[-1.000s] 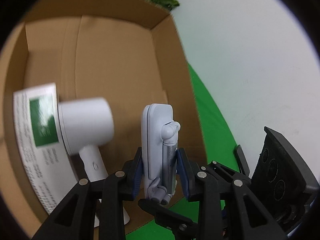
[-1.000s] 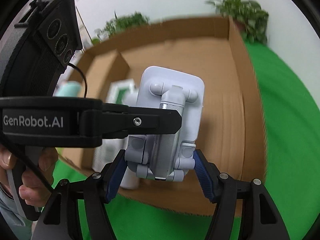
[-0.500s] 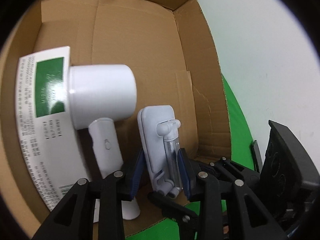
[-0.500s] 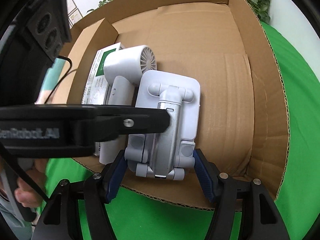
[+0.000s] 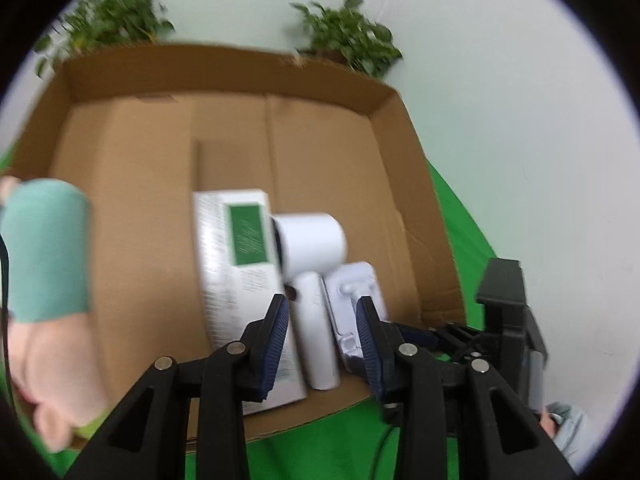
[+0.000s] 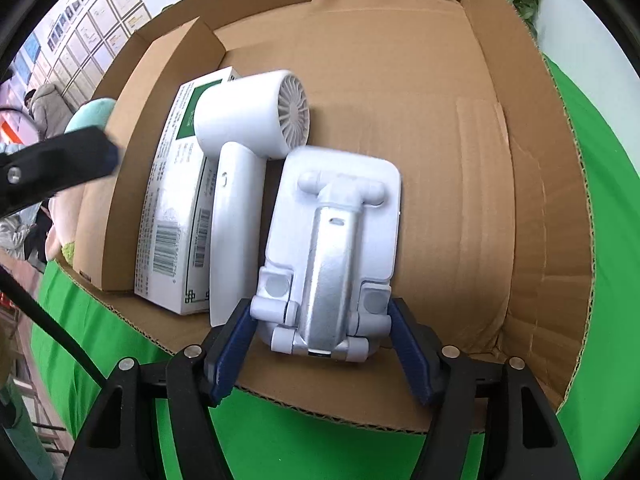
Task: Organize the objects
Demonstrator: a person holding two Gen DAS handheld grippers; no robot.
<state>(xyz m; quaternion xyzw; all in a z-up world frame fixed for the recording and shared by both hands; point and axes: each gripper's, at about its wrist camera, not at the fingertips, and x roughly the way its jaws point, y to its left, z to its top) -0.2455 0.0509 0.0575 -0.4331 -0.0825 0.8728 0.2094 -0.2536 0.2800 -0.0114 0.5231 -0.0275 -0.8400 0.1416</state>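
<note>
White folding stand [image 6: 332, 248], pale plastic with a silvery central arm: lies flat on the floor of the cardboard box [image 6: 440, 100], near the front edge, arm side up, hinged feet toward the camera. Its long left edge is close against the handle of a white hair dryer [image 6: 248, 120], which lies beside it with the grilled end facing right. Left of the dryer, touching it, is a white carton with a green label [image 6: 172, 208] and barcodes, lying lengthwise. Right gripper [image 6: 320, 320]: jaws at medium width, just eased apart a little, the stand's foot end between the blue pads; the pads sit close on either side, and whether they press on it cannot be told. Left gripper [image 5: 322, 316]: jaws narrow, just eased apart slightly, with nothing between the pads. It hangs above the box's front edge, and the dryer handle and the stand [image 5: 354, 284] show beyond the gap. One of its black fingers juts into the right wrist view from the left. Outside the box's left wall is a blurred teal and pink shape [image 5: 44, 248], not identifiable. The box rests on a green cloth [image 6: 320, 448]. Potted plants [image 5: 348, 40] stand behind the far wall, against a pale wall.
</note>
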